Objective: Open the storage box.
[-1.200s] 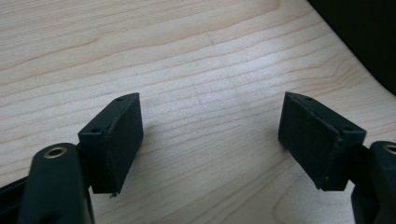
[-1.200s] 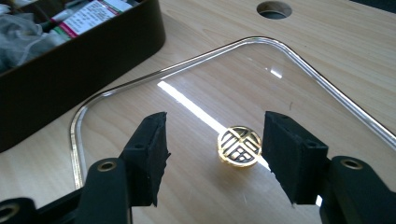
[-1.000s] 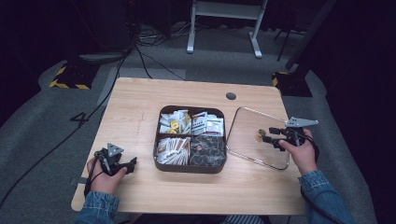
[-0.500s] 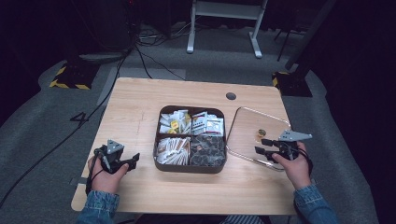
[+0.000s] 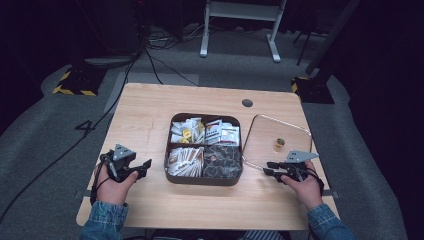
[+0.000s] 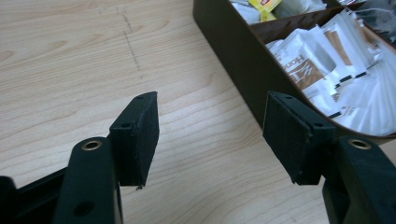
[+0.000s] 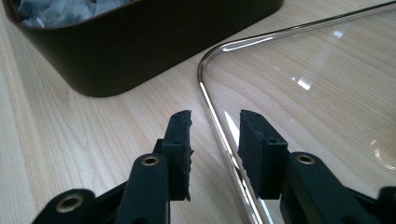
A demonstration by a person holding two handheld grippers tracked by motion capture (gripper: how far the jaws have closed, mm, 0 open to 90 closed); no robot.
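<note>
Two tongs at the near edge, right one on the lid

Nearest, a hand at each side of the table [image 5: 150, 100] holds a gripper. The left gripper [image 5: 145, 165] sits near left, just beside the box [image 5: 202, 181] and apart from it. Its jaws stand fairly wide and have just been closing, with only bare wood between them. The right gripper [image 5: 269, 167] is at near right, at the near left corner of the lid [image 5: 265, 140]. In the right gripper view its jaws [image 7: 215, 140] are narrow, have just been closing, and straddle the lid's rim, one outside it and one over the glass. The lid lies flat, right of the box and just beside it, with its knob [image 5: 279, 144] on top. Farther in, the box's four compartments hold sachets [image 5: 186, 161].
</note>
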